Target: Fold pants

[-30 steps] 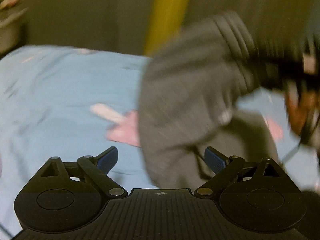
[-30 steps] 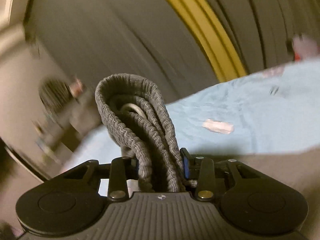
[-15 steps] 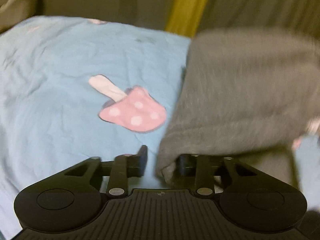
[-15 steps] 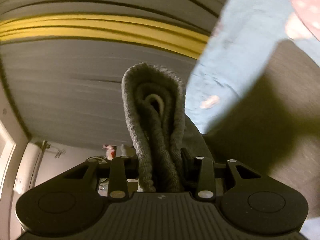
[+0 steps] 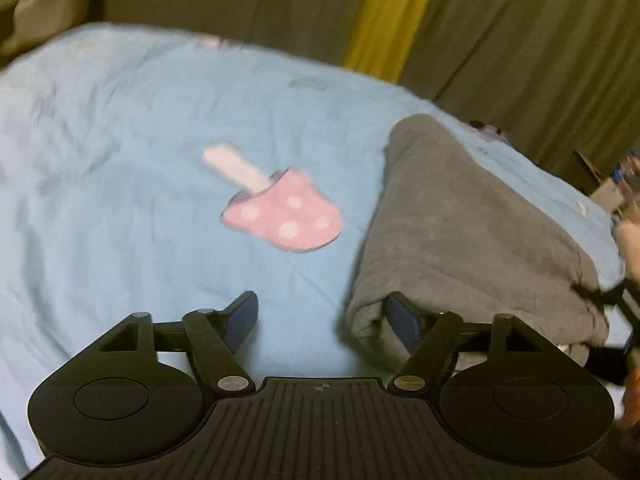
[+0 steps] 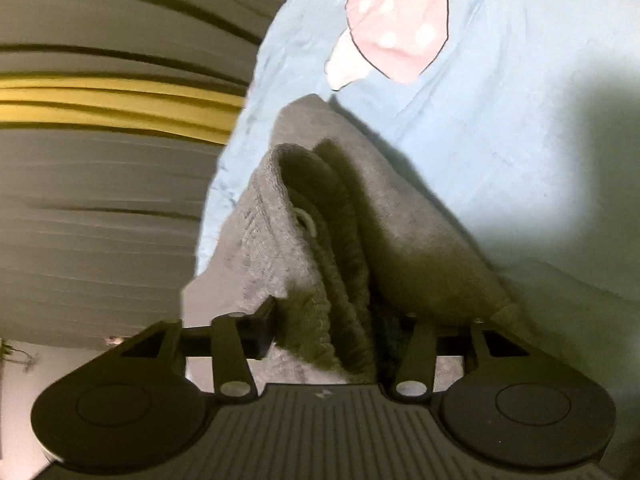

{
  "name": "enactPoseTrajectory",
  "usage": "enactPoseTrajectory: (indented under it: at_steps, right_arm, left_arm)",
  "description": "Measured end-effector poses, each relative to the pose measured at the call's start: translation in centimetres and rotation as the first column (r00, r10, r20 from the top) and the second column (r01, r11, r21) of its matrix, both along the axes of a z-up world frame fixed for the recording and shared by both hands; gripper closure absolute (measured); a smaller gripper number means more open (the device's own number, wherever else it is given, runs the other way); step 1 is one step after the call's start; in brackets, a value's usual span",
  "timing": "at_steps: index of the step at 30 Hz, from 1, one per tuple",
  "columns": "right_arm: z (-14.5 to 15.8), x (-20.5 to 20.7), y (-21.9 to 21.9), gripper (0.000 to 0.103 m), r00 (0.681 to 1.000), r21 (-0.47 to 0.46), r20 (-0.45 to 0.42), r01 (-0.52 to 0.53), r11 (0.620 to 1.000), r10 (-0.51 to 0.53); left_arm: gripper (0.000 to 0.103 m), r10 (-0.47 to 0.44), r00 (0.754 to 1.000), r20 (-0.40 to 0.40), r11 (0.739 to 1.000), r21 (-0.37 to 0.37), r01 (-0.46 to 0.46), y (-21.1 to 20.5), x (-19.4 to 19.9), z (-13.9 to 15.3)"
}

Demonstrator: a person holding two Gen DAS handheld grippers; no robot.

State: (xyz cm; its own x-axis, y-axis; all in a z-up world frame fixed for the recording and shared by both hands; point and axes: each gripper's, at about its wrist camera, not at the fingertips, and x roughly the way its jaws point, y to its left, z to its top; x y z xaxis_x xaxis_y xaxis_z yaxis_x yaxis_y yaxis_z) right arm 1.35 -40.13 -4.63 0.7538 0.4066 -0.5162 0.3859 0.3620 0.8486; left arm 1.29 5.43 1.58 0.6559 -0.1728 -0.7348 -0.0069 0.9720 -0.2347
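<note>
Your left claw (image 5: 322, 316) gapes wide, the folded pants (image 5: 460, 232) touching its right finger on the bed (image 5: 120, 160); your right claw (image 6: 332, 328) grips their waistband.

The bed (image 5: 120, 168) is open on the left and in the middle: flat blue sheet with only a printed mushroom (image 5: 286, 212), nothing standing there. On the right, the folded grey pants (image 5: 472, 232) form a thick bundle that blocks passage. At the far side the curtain (image 5: 520, 40) closes the bed edge. Between the left tongs (image 5: 322, 318) there is bare sheet.
</note>
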Motion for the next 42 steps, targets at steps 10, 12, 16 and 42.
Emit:
enactPoseTrajectory:
  at_steps: [10,12,16,42]
  right_arm:
    - [2.0,-0.6,2.4,0.026,0.990,-0.173,0.029,-0.128,0.977,0.135]
    - [2.5,-1.3,2.5,0.047,0.990,-0.233,0.016,-0.134,0.963,0.142]
    - [3.4,-1.5,3.8,0.058,0.985,-0.369,0.003,-0.160,0.915,0.173]
    - [3.6,-1.6,4.3,0.050,0.967,-0.464,-0.005,-0.226,0.857,0.253]
  left_arm:
    - [0.012,-0.135,0.981,0.139,0.987,0.108,0.120,-2.6,1.5,2.7]
    - [0.016,-0.172,0.979,0.112,0.984,0.063,0.166,-3.1,2.8,2.4]
    - [0.057,-0.219,0.976,0.000,0.971,0.093,0.218,-5.5,4.4,0.1]
    - [0.016,-0.158,0.986,-0.059,0.916,0.363,0.168,-7.2,3.2,-1.2]
